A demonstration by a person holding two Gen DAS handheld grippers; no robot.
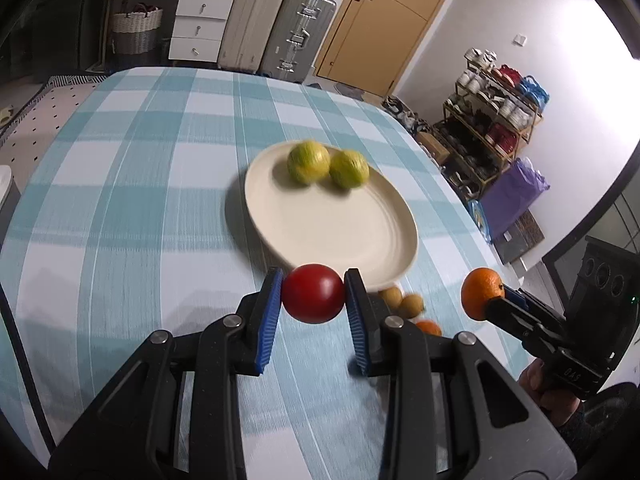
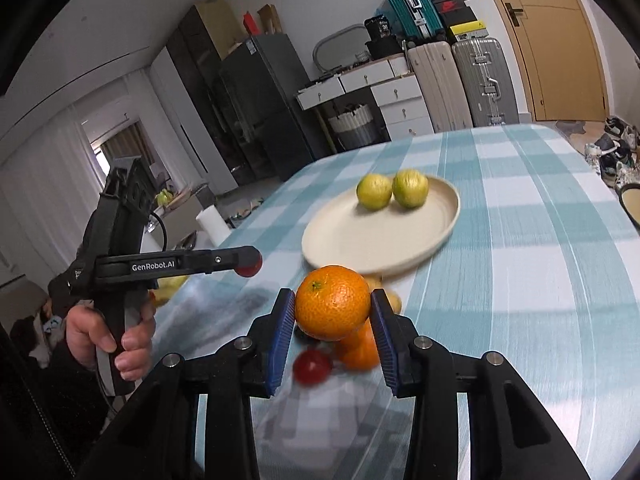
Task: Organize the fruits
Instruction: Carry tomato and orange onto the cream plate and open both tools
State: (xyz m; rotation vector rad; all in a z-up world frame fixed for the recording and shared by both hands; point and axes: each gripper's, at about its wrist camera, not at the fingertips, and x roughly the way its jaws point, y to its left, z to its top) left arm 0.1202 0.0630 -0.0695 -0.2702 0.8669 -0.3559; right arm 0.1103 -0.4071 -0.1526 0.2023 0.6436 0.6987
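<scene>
My left gripper (image 1: 313,300) is shut on a red tomato (image 1: 313,298) and holds it above the table, just short of the near rim of a cream plate (image 1: 332,224). Two green fruits (image 1: 308,161) (image 1: 349,168) lie at the plate's far side. My right gripper (image 2: 333,312) is shut on an orange (image 2: 333,307), held above the table near the plate (image 2: 380,236). Under it lie another orange (image 2: 360,350), a red tomato (image 2: 312,366) and small tan fruits (image 1: 402,300). The right gripper with its orange (image 1: 482,294) shows at the right of the left wrist view.
The table has a blue and white checked cloth (image 1: 140,200). Suitcases (image 1: 276,24), drawers (image 1: 200,24) and a door (image 1: 392,20) stand beyond the far edge. A shoe rack (image 1: 492,128) stands to the right. Another cream dish (image 2: 630,204) sits at the table's right edge.
</scene>
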